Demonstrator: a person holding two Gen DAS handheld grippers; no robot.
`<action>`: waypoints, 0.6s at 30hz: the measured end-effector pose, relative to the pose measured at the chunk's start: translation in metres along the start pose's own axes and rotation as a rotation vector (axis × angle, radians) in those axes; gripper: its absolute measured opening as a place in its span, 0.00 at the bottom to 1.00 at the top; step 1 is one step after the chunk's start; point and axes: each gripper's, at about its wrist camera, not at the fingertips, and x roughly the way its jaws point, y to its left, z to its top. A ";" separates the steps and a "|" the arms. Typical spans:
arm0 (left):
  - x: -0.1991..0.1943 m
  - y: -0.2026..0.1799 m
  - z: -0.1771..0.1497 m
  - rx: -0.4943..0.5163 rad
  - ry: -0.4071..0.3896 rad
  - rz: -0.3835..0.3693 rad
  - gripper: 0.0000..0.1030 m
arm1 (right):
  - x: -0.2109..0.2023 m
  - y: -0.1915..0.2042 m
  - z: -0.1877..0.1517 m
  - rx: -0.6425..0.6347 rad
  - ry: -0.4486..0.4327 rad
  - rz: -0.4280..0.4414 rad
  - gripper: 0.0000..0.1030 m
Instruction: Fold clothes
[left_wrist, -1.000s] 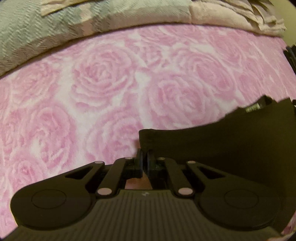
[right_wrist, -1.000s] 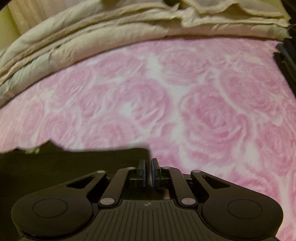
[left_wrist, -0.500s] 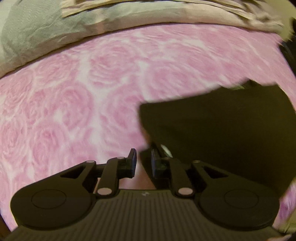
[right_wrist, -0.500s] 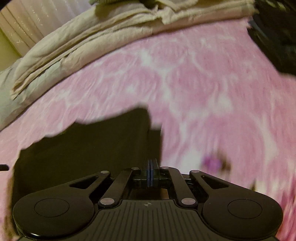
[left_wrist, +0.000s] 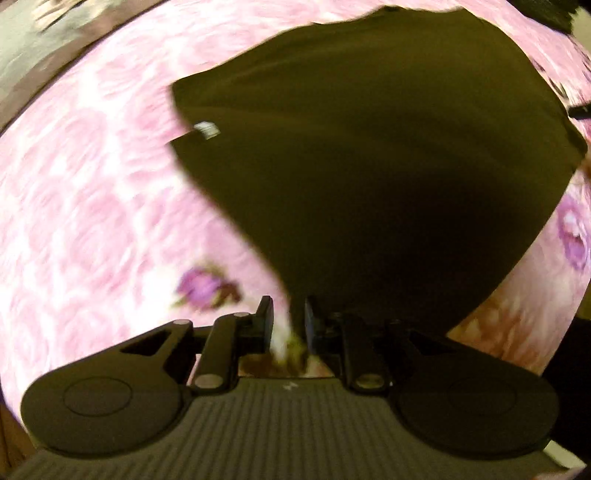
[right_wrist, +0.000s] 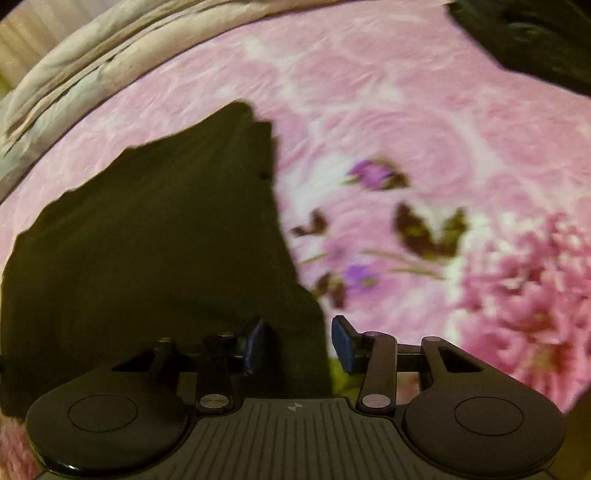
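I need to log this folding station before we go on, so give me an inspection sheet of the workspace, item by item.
Surface: pink rose-print bedspread.
Job's things: dark garment lying on it, pale tag at its edge.
Clutter: dark object, far right, unidentifiable.
Grippers: left hand-held gripper open at garment's edge; right hand-held gripper open, garment corner between its jaws.
Cables: nothing seen.
Surroundings: beige folded bedding at the far edge.

Both grippers are matte black with ribbed grey housings. The right gripper (right_wrist: 299, 345) has blue-padded fingers (right_wrist: 341, 345). Silver pivot screws (left_wrist: 207, 380) dot the left gripper (left_wrist: 289, 325).
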 end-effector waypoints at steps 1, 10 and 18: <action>-0.006 0.003 -0.003 -0.022 -0.008 -0.011 0.13 | -0.005 -0.002 -0.002 0.022 -0.009 0.006 0.44; 0.014 -0.023 -0.021 -0.029 0.024 -0.096 0.22 | 0.004 -0.002 -0.046 0.262 0.045 0.056 0.73; 0.016 -0.027 -0.019 0.064 0.075 -0.054 0.24 | 0.006 -0.016 -0.026 0.140 -0.014 -0.133 0.47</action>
